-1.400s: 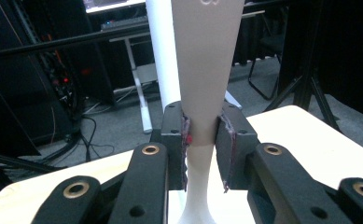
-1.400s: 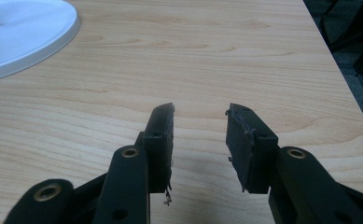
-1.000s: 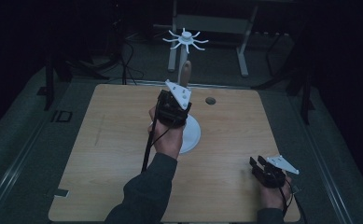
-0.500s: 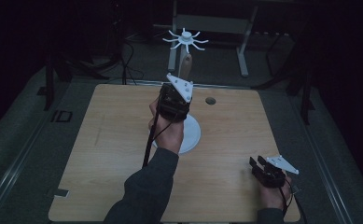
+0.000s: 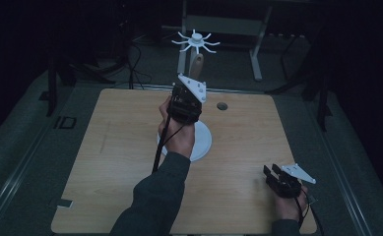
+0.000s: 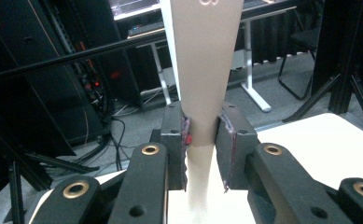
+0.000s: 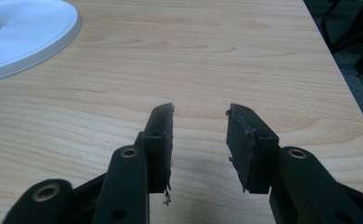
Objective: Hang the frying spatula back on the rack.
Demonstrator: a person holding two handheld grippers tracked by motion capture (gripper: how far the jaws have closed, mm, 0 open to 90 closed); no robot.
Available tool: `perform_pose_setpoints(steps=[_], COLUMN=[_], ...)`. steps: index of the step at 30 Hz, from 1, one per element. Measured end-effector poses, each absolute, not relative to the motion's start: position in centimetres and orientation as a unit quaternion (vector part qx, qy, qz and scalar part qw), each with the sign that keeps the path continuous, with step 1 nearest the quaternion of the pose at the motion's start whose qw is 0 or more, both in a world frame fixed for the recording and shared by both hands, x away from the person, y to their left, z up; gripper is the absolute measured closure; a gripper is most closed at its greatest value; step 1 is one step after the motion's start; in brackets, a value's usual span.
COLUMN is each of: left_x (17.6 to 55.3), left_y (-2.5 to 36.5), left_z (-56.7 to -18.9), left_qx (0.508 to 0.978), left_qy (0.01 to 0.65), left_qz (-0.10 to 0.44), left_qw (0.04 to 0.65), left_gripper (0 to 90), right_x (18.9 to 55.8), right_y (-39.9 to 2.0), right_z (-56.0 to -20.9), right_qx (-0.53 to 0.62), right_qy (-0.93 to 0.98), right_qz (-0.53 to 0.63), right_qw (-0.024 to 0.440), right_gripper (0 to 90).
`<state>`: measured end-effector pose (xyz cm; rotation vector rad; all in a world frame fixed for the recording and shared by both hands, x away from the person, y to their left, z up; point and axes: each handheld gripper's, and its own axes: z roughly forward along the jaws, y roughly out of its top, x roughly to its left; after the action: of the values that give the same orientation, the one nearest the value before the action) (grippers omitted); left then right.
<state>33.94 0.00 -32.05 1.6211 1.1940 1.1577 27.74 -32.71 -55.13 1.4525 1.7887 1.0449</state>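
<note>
A white stand rises from a round white base [image 5: 202, 142] on the wooden table [image 5: 258, 142]; its top is a ring of white spoke hooks [image 5: 196, 40]. My left gripper [image 5: 193, 78] is raised above the base, just below the hooks, and is shut on a beige wooden handle [image 5: 196, 64] that points up. In the left gripper view both pads clamp the narrow part of the tapered handle [image 6: 202, 70], with the left gripper [image 6: 202, 140] pointing up. My right gripper [image 5: 271, 172] rests at the table's front right, open, nothing between its jaws [image 7: 200, 135].
A small dark hole [image 5: 222, 105] sits in the table behind the base. The base's rim [image 7: 25, 32] lies far left of my right gripper. Dark floor, cables and metal frame legs [image 5: 255, 54] surround the table.
My left gripper has risen slightly with the handle, bringing its tip closer to the spoke hooks. The right gripper has stayed put.
</note>
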Motion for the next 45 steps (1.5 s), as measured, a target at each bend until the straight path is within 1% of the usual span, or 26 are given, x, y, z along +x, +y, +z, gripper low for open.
perform_pose_setpoints(steps=[11, 31, 45], left_x=[34.8, 36.1, 36.4], left_y=[0.1, 0.1, 0.6], left_z=[-32.3, -31.7, -32.2], left_qx=[0.645, 0.652, 0.655], left_qy=[0.477, 0.479, 0.479], left_qz=[0.461, 0.467, 0.454], left_qw=[0.38, 0.358, 0.368], left_gripper=[74.6, 74.5, 74.3], right_x=[27.7, 27.7, 27.7], right_y=[-32.7, -32.7, -32.8], right_z=[-55.1, -55.2, -55.2], right_qx=[0.547, 0.547, 0.548], right_qy=[0.675, 0.675, 0.675], right_qz=[0.393, 0.393, 0.393], right_qw=[0.302, 0.3, 0.3], right_gripper=[60.7, 60.7, 60.5])
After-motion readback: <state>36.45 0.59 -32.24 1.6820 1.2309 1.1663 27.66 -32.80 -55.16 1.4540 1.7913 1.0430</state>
